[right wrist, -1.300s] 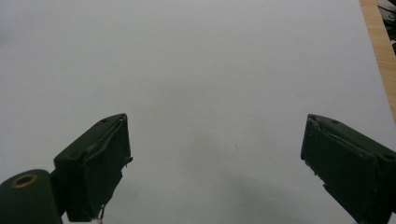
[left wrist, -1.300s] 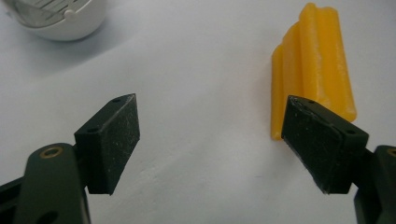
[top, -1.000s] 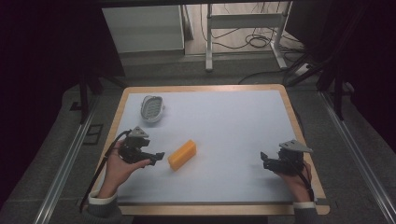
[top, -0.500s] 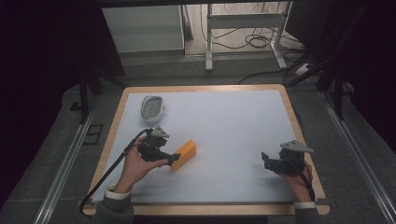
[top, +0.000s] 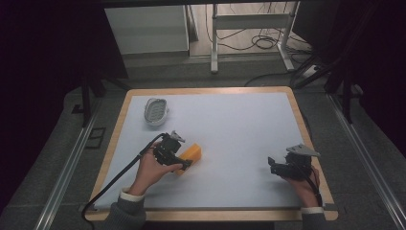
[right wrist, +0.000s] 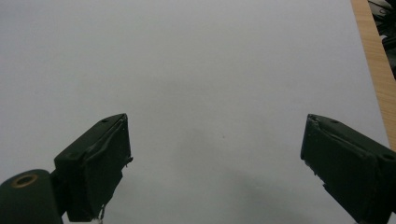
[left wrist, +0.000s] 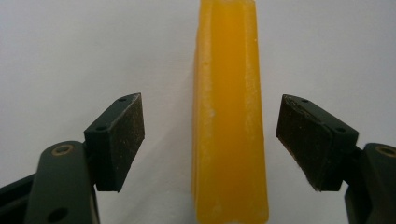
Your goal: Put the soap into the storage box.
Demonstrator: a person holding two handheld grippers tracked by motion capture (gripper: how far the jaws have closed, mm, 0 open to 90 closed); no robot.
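An orange-yellow bar (top: 191, 154) lies on the pale mat left of centre. My left gripper (top: 186, 164) is at its near end, and its jaws have just been closing. In the left gripper view the bar (left wrist: 229, 116) runs lengthwise between the jaws of the left gripper (left wrist: 212, 140), with a gap on each side, so the pads do not touch it. My right gripper (top: 271, 164) rests low over the mat at the right, near the front corner. In the right gripper view the right gripper (right wrist: 217, 163) stands open over bare mat.
A white oval object with rows of small dots (top: 155, 111) lies near the mat's far left corner. The wooden table edge (top: 306, 134) frames the mat (top: 239, 129). A black cable (top: 115, 182) trails from my left gripper off the front left.
My left hand has moved right across the mat to the bar, so its jaws now straddle the bar's near end. The right hand has stayed put.
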